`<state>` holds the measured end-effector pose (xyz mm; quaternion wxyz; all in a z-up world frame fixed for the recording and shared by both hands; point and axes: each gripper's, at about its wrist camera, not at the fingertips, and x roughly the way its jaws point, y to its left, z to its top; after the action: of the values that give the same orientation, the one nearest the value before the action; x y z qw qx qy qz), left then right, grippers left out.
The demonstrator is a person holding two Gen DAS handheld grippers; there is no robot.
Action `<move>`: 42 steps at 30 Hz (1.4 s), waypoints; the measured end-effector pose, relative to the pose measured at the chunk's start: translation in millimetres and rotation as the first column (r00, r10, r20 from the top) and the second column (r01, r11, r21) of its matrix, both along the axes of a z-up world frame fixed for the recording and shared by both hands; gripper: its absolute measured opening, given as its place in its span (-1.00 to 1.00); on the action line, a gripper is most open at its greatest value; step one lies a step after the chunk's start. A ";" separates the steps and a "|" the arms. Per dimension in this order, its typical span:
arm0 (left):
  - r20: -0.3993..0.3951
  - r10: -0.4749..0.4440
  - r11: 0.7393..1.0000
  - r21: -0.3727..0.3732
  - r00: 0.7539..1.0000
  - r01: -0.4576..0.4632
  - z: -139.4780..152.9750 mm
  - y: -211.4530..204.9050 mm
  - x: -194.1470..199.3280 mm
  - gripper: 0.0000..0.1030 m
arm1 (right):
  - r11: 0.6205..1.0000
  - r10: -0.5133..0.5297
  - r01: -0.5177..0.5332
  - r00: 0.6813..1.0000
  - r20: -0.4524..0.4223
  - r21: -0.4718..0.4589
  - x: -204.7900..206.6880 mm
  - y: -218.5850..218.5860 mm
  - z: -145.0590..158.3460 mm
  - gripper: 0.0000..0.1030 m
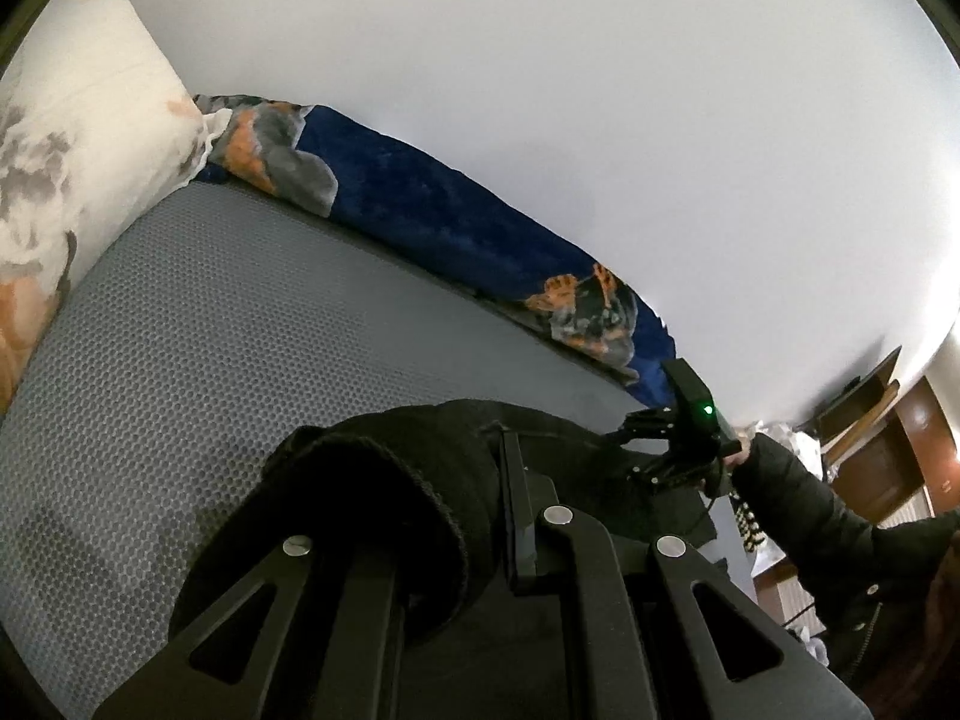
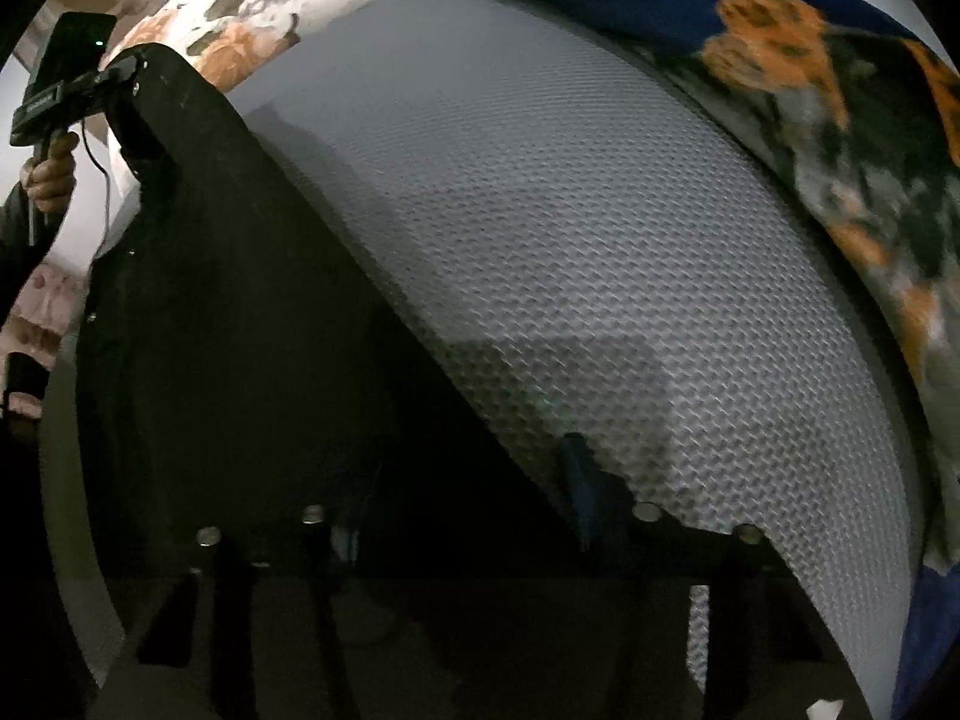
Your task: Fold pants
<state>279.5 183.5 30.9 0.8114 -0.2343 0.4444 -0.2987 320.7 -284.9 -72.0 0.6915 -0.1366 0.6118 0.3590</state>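
Black pants (image 1: 384, 504) hang stretched between my two grippers above a grey textured mattress (image 1: 240, 324). My left gripper (image 1: 474, 480) is shut on one end of the pants; the fabric bunches over its left finger. In the left wrist view my right gripper (image 1: 636, 444) grips the far end of the pants. In the right wrist view the pants (image 2: 240, 330) span from my right gripper (image 2: 456, 516), shut on them, up to the left gripper (image 2: 129, 75) at top left. The dark cloth hides most of my right fingers.
A white floral pillow (image 1: 78, 138) lies at the mattress's left end. A blue blanket with orange and grey print (image 1: 432, 204) runs along the far edge by a white wall (image 1: 600, 90). Wooden furniture (image 1: 888, 438) stands at the right.
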 end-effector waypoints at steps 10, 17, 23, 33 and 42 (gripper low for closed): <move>-0.031 0.028 0.999 0.025 0.999 -0.027 -13.8 1.7 11.9 -0.83 | 0.999 -0.037 0.038 0.999 0.023 -0.031 -6.7 -18.9 7.1 -0.57; -0.043 0.021 0.998 0.052 0.999 -0.019 -20.7 0.1 18.6 -0.83 | 0.988 -0.067 0.087 0.985 0.161 -0.126 -24.2 -5.7 17.2 -0.82; -0.038 0.024 0.993 0.116 0.999 -0.019 -24.4 3.4 18.2 -0.82 | 0.951 -0.153 0.235 0.922 0.357 -0.200 -50.3 5.9 45.7 -0.83; -0.006 -0.084 0.989 0.118 0.996 0.084 2.9 21.1 -17.8 -0.79 | 0.897 -0.236 0.395 0.810 0.537 -0.201 -118.3 34.4 117.2 -0.85; -0.036 -0.220 0.964 0.145 0.975 0.223 12.0 41.0 -82.1 -0.62 | 0.895 -0.318 0.431 0.800 0.508 -0.118 -216.0 57.1 149.7 -0.85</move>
<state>197.3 224.5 42.9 0.7836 -0.1252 0.4967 -0.3515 104.7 -227.8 77.7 0.8572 -0.1746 0.4746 0.0970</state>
